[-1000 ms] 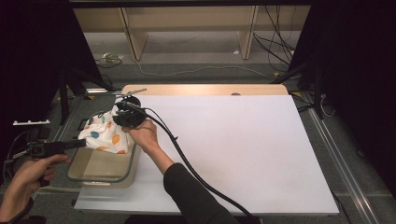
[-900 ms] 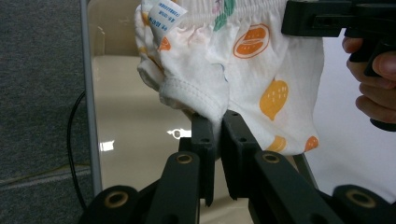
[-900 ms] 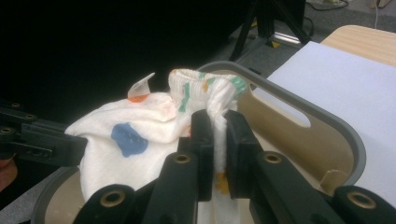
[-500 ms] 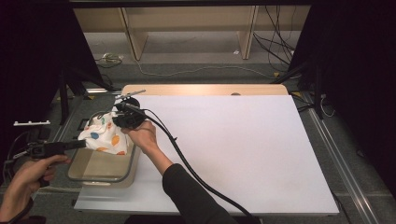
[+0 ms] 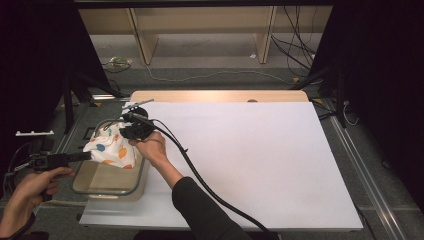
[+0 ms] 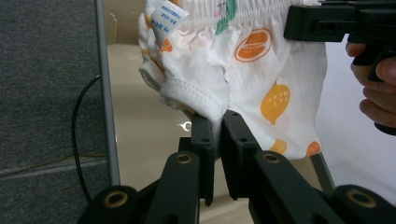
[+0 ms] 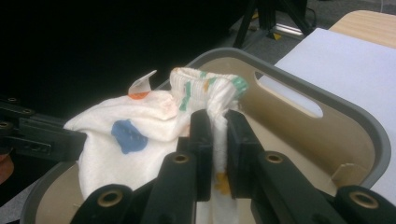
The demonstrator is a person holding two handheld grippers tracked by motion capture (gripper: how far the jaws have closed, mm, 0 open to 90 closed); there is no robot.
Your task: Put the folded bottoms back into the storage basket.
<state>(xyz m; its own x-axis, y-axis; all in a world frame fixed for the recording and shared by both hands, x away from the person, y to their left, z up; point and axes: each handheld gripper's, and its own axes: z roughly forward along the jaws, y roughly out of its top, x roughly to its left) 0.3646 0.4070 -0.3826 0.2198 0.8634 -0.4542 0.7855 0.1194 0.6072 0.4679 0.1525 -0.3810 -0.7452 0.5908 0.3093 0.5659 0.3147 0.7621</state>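
I'm pinching the garment (image 5: 111,146) with both: left gripper (image 6: 217,135) on hem, right gripper (image 7: 218,128) on waistband. It's hanging over the tray (image 5: 131,188); laying out on the bench (image 5: 260,160) not started.

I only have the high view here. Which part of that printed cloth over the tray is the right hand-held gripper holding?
Observer: The right hand-held gripper pinches the elastic waistband of the cloth.
Operator: And the left one?
Observer: The left hand-held gripper is shut on a stitched hem at the garment's lower edge.
Operator: Any label on it?
Observer: Yes, a white care tag sits by the waistband.
Operator: Is the tray solid?
Observer: The tray has a handle slot in its wall.
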